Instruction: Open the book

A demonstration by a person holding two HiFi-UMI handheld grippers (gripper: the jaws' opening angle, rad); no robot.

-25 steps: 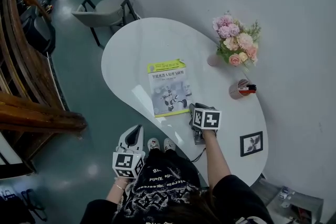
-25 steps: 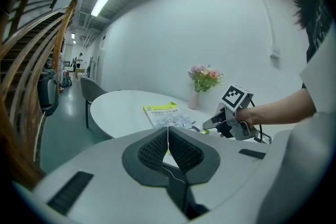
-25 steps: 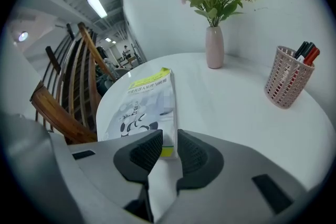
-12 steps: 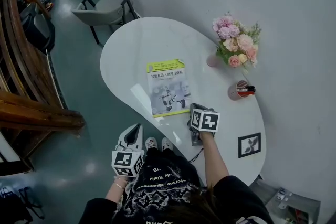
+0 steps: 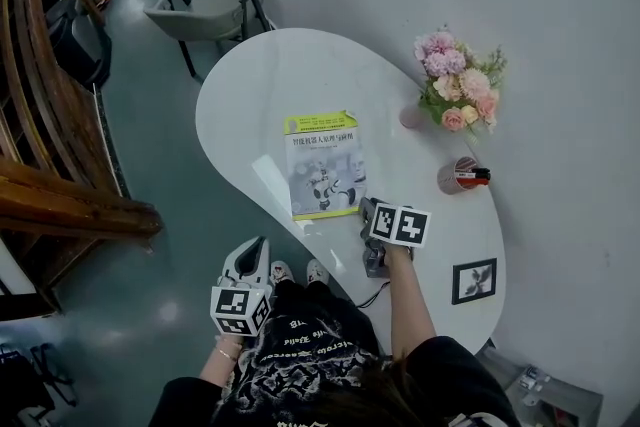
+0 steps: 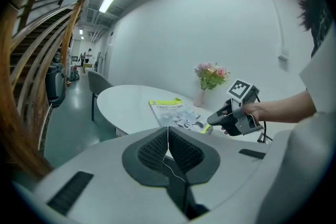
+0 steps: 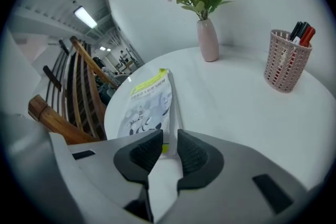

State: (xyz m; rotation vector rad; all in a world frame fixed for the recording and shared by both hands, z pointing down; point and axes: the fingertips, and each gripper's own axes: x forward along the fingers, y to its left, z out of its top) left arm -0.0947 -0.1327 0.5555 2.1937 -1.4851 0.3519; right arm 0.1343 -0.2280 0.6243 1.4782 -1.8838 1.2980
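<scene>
Opening right gripper (image 7: 168, 140) astride the book (image 7: 147, 105) corner by the tabletop (image 7: 241, 107) near edge, left gripper (image 6: 168, 136) clenched empty; may pinch every page.

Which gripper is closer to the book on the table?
Right. The right gripper is at the near corner of the book, jaws opening with nothing pinched between them. The left gripper, shut, is off the edge of the table, apart from the book.
</scene>
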